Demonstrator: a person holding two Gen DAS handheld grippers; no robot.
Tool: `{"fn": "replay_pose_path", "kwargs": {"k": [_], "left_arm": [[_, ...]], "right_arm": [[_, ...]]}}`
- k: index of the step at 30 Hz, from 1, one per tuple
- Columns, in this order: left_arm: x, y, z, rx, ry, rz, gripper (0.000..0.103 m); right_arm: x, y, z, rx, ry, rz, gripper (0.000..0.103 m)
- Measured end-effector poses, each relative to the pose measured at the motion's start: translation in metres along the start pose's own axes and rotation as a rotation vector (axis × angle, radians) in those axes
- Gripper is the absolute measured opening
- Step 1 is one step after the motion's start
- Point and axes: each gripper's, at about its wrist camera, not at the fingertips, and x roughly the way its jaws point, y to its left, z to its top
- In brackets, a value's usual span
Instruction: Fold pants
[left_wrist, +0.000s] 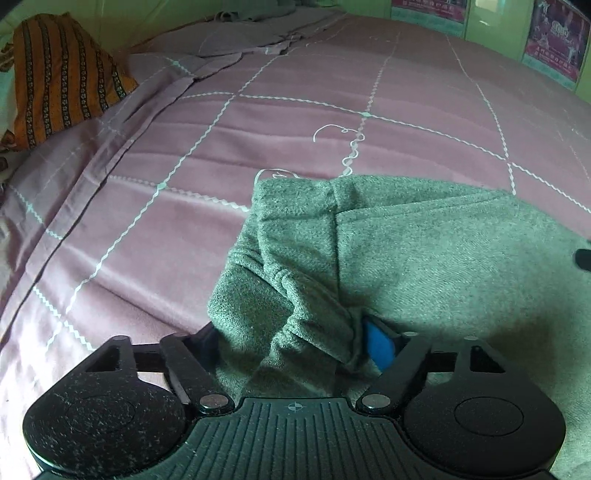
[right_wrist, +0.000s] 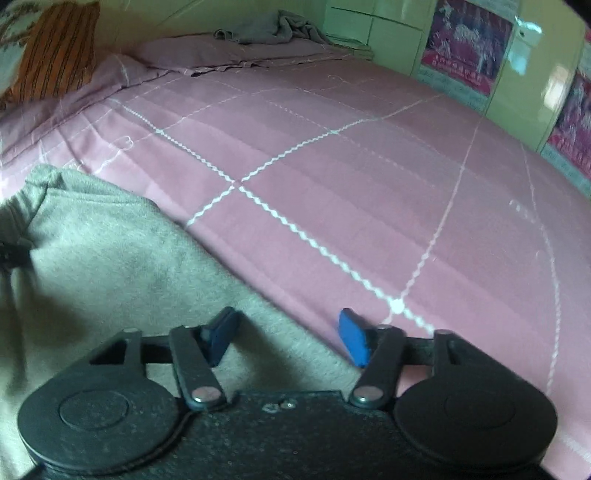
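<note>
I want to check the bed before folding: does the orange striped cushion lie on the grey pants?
No, the orange striped cushion sits at the far left, well apart from the grey pants.

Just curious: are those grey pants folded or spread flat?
Partly folded: the grey pants lie doubled in thick layers on the pink bedsheet, bunched near the left gripper.

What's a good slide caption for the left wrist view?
Left hand-held gripper straddling a bunched fold of grey pants on a pink checked bedsheet.

hidden: left hand-held gripper (left_wrist: 295, 343) pads under pants (left_wrist: 406, 258) | cut off: pants, lower-right edge
</note>
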Motion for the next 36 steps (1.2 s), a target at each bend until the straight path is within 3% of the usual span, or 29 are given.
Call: {"fn": "replay_pose_path", "kwargs": {"k": [1, 3, 6, 10, 15, 18, 19, 20, 23, 25, 27, 28, 31, 36], "left_arm": [[-0.002, -0.002, 0.000, 0.007, 0.000, 0.010, 0.070], [-0.008, -0.004, 0.000, 0.008, 0.003, 0.025, 0.065], [-0.026, 0.002, -0.005, -0.011, 0.000, 0.030, 0.061], [-0.079, 0.022, -0.024, -0.034, -0.044, -0.010, 0.061], [-0.142, 0.049, -0.070, -0.042, -0.045, -0.067, 0.061], [-0.151, 0.058, -0.103, -0.020, 0.003, -0.073, 0.061], [-0.151, 0.058, -0.114, 0.000, 0.023, -0.070, 0.062], [-0.152, 0.058, -0.125, 0.014, 0.039, -0.065, 0.063], [-0.165, 0.065, -0.153, 0.017, 0.074, -0.053, 0.063], [-0.176, 0.076, -0.169, -0.006, 0.097, -0.081, 0.065], [-0.188, 0.091, -0.182, -0.054, 0.106, -0.130, 0.069], [-0.195, 0.096, -0.190, -0.102, 0.105, -0.155, 0.070], [-0.201, 0.116, -0.203, -0.260, 0.124, -0.263, 0.070], [-0.193, 0.116, -0.223, -0.394, 0.170, -0.368, 0.070]], "right_arm": [[-0.001, 0.002, -0.001, 0.002, 0.010, 0.026, 0.008], [-0.011, 0.016, -0.005, -0.045, 0.002, -0.008, 0.005], [-0.048, 0.029, -0.016, -0.046, -0.054, 0.003, 0.005], [-0.135, 0.060, -0.046, -0.077, -0.148, 0.055, 0.005], [-0.215, 0.117, -0.116, -0.111, -0.140, 0.106, 0.005], [-0.218, 0.149, -0.159, -0.070, -0.091, 0.119, 0.006], [-0.214, 0.157, -0.169, -0.032, -0.069, 0.128, 0.010], [-0.208, 0.163, -0.180, 0.008, -0.049, 0.134, 0.020], [-0.192, 0.171, -0.195, 0.074, 0.020, 0.131, 0.023], [-0.198, 0.167, -0.198, 0.151, 0.004, 0.134, 0.026], [-0.209, 0.157, -0.201, 0.259, -0.018, 0.144, 0.044], [-0.212, 0.151, -0.203, 0.306, -0.025, 0.154, 0.046], [-0.213, 0.132, -0.211, 0.423, -0.010, 0.138, 0.046], [-0.217, 0.121, -0.231, 0.547, -0.008, 0.128, 0.046]]}}
